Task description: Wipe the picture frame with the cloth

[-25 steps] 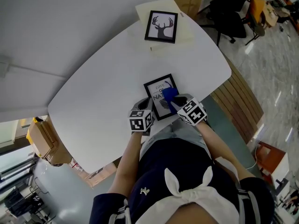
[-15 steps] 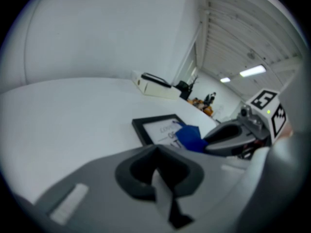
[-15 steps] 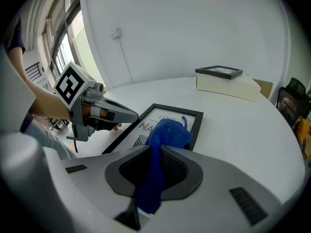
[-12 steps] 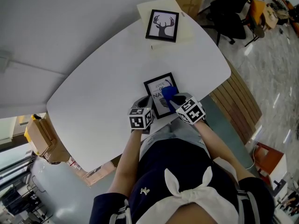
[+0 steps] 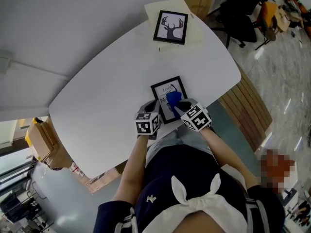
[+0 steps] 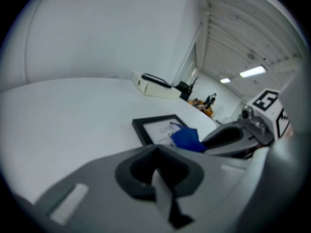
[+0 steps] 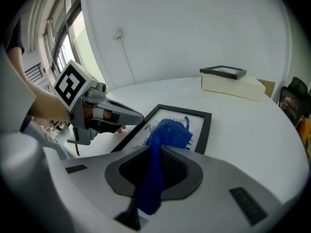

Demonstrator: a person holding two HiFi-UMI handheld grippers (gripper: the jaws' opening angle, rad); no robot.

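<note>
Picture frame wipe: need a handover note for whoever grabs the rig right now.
Right gripper: shut on the blue cloth, whose free end lies on the glass of the picture frame.
Left gripper: shut, empty, beside the frame's left edge; whether it touches the frame can't be told.
The frame lies flat on the white table, near the person's edge. A deer frame sits on a cream box at the far edge.
Done: cloth gripped and on the glass; how much is already wiped doesn't show.
Left: probably the rest of the glass and the black border.
</note>
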